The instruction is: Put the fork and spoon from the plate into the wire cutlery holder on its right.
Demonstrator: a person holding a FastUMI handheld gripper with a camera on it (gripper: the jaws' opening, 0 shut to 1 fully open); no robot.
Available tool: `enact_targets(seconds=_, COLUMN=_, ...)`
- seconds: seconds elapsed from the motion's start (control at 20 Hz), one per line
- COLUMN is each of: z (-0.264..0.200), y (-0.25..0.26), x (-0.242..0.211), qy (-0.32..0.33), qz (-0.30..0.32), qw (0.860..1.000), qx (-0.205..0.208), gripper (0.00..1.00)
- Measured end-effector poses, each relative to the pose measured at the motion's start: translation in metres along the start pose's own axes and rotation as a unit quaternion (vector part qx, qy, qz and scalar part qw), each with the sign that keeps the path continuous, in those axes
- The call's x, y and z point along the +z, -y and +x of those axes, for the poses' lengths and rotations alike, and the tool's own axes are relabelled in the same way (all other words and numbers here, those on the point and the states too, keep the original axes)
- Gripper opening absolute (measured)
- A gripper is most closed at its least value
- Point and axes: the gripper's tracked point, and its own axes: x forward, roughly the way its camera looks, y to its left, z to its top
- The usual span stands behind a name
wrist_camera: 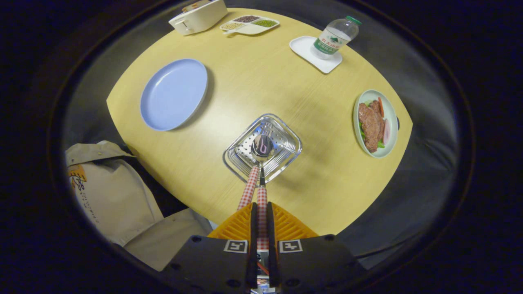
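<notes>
My gripper is shut on the red-checked handle of the spoon, which hangs straight down. The spoon's shiny bowl is over the mouth of the square wire cutlery holder, just beyond my fingers. A second red-checked handle, the fork's, leans out of the holder's near corner, just left of the spoon's neck. Its head is hidden inside the holder. The blue plate lies to the left of the holder with nothing on it.
On the round wooden table, a plate of meat and vegetables lies right of the holder. At the far side stand a water bottle on a white tray, a divided snack dish and a cream toaster. A person's beige sleeve is near left.
</notes>
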Motion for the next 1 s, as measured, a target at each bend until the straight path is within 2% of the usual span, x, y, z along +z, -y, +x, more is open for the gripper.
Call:
enact_targets(seconds=0.2, z=-0.001, y=0.003, x=0.006, qy=0.015, qz=0.009, qw=1.000, qx=-0.004, gripper=0.18)
enact_targets(seconds=0.4, z=-0.010, y=0.008, x=0.015, qy=0.061, qz=0.044, qw=0.997, qx=-0.008, gripper=0.54)
enact_targets(seconds=0.65, z=-0.030, y=0.006, x=0.012, qy=0.131, qz=0.098, qw=0.986, qx=-0.016, gripper=0.96)
enact_targets(seconds=0.8, z=-0.045, y=-0.002, x=0.009, qy=0.185, qz=0.131, qw=0.974, qx=-0.026, gripper=0.96)
enact_targets(seconds=1.0, z=-0.074, y=-0.029, x=0.009, qy=0.274, qz=0.163, qw=0.947, qx=-0.044, gripper=0.97)
